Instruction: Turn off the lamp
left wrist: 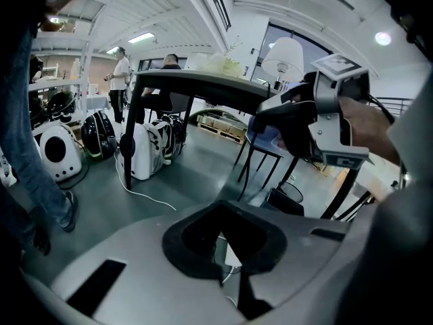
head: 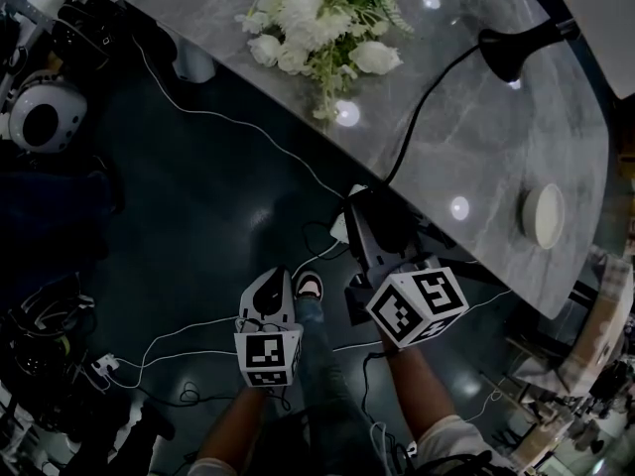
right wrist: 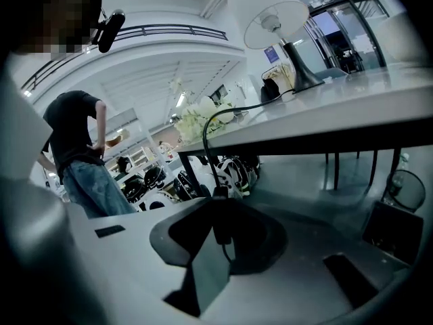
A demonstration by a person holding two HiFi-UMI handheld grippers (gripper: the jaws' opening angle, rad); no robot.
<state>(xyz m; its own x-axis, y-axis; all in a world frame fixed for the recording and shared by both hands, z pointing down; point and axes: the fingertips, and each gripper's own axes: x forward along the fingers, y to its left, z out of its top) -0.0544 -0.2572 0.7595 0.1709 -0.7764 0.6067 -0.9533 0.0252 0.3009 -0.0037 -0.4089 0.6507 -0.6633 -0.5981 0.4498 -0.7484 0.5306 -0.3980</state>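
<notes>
The lamp's black base (head: 516,48) stands on the grey marble table (head: 466,137). Its black cord (head: 422,117) runs over the table's edge down to my right gripper (head: 369,204). In the right gripper view the white-shaded lamp (right wrist: 270,12) rises on the tabletop and the cord (right wrist: 210,124) drops into the right gripper (right wrist: 220,230). Those jaws are shut on the cord's black inline switch (right wrist: 220,215). My left gripper (head: 270,286) hangs lower and to the left, over the floor. It is shut with nothing in it (left wrist: 226,246). From the left gripper view the right gripper (left wrist: 298,124) shows below the lamp shade (left wrist: 287,56).
A bunch of white flowers (head: 317,23) and a small white dish (head: 543,214) sit on the table. White cables (head: 228,122) trail over the dark floor, with a white helmet-like unit (head: 42,115) at the left. People stand behind the table (left wrist: 122,70), one in jeans (right wrist: 81,147).
</notes>
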